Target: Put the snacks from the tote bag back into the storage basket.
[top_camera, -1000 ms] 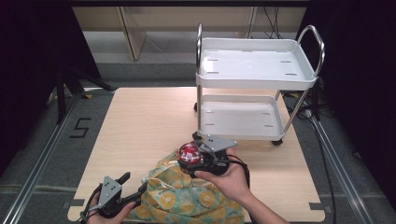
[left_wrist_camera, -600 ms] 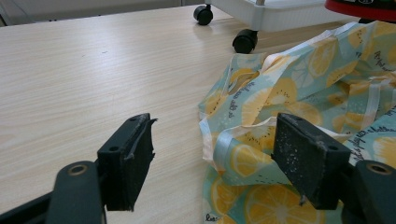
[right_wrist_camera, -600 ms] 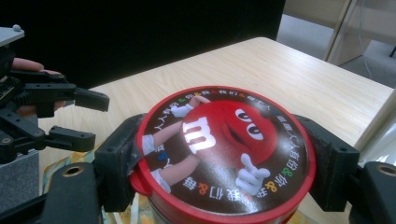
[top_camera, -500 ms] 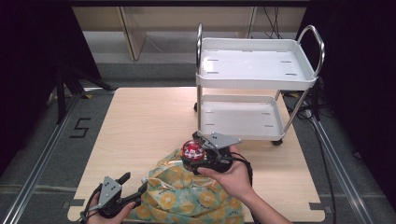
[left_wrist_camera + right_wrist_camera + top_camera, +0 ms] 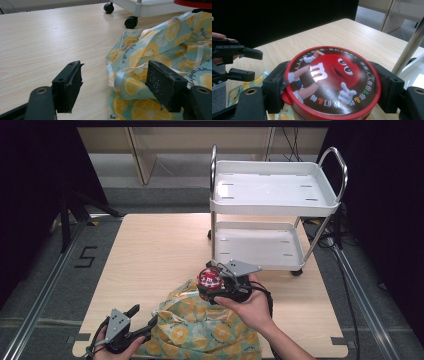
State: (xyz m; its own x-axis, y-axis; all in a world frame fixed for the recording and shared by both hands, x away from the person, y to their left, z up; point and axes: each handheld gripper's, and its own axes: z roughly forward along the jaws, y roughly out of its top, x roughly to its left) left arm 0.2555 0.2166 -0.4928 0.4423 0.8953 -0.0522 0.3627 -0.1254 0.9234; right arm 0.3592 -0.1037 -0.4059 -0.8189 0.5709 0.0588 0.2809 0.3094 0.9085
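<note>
Where the high view looks down on the wooden table [image 5: 160, 255], the right gripper [image 5: 216, 287] is held above the near half of the table, just in front of the white two-shelf cart [image 5: 272, 210]. Its jaws are closed on a round red candy tin [image 5: 209, 278], one jaw on each side of the tin's rim, and the tin sits over the far edge of a lemon-print fabric bag [image 5: 205, 330] that lies crumpled at the table's near edge. The left gripper [image 5: 145, 320] is low at the near left corner, with its jaws parted and their tips at the bag's left edge; from here I cannot tell whether they touch the cloth.

Seen from the left gripper view, the two black jaws stand wide apart and hold nothing. One jaw is over bare wood, while the other is at a folded hem of the lemon-print fabric bag [image 5: 160, 57], which spreads away to the right. Beyond it stand two black castors of the cart [image 5: 131, 22], and a sliver of the red tin [image 5: 192, 2] shows at the top edge.

Along the right gripper view, the red candy tin [image 5: 329, 80] sits squarely between the jaws, which press against opposite sides of its lid. The lid carries a red cartoon candy figure with a white letter m. Farther off at the left, the left gripper [image 5: 252, 62] is seen with its jaws apart.
</note>
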